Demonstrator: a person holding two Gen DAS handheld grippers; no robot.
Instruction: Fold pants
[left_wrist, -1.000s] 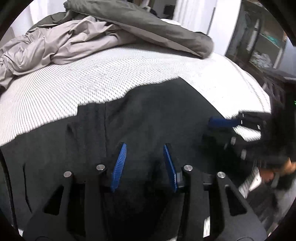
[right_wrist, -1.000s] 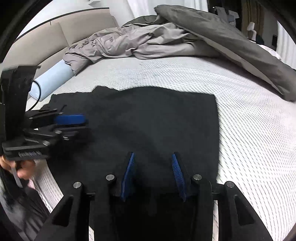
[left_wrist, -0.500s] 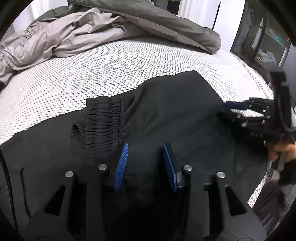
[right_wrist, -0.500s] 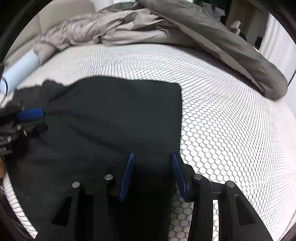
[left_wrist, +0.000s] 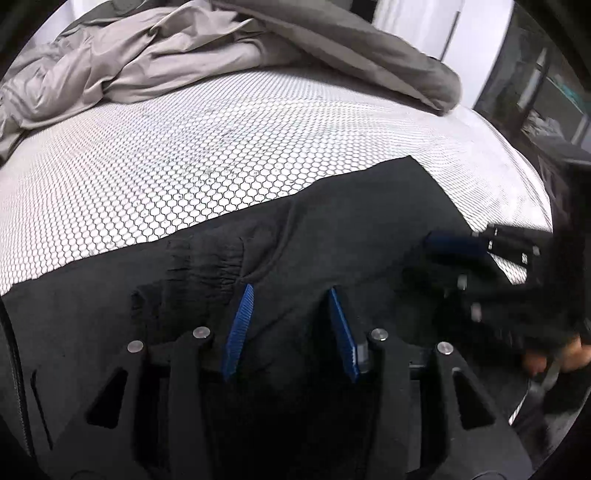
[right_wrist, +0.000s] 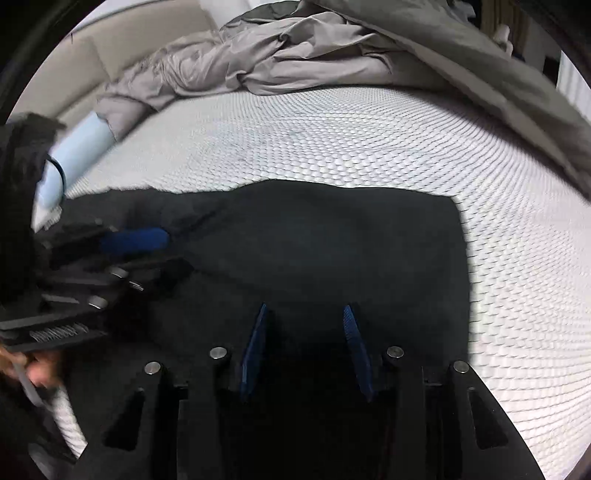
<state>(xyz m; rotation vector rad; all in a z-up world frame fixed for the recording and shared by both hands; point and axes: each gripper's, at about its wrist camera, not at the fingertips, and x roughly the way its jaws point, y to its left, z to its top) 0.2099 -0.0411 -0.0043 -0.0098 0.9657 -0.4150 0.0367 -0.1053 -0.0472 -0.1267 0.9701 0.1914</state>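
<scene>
The pants (left_wrist: 332, 229) lie spread flat and dark on the honeycomb-patterned mattress (left_wrist: 207, 155), near its front edge, with the gathered waistband (left_wrist: 207, 258) showing just ahead of the left gripper (left_wrist: 290, 295) and a squared corner of the cloth (right_wrist: 448, 206) off to the right in the right wrist view. Over the last second both grippers have eased forward and lower over the fabric: in the left view the waistband, half a second ago further up the picture, now sits right by the left fingertip, and in the right view the right gripper (right_wrist: 304, 314) has swung back from that right edge of the cloth, which it straddled half a second ago, to plain black fabric. Both pairs of jaws stand partly open, about as wide as a second ago, and black cloth fills the gap between the blue pads in each view (whether any fabric is actually pinched I cannot tell, since the pads do not visibly press on a fold). Each gripper also shows, blurred, at the side of the other's view. My reading is that the hands are settling on grasp points along the near edge, so the fold itself is not yet begun. A rumpled grey duvet (right_wrist: 295, 55) lies well apart at the far side, clear of the work.
</scene>
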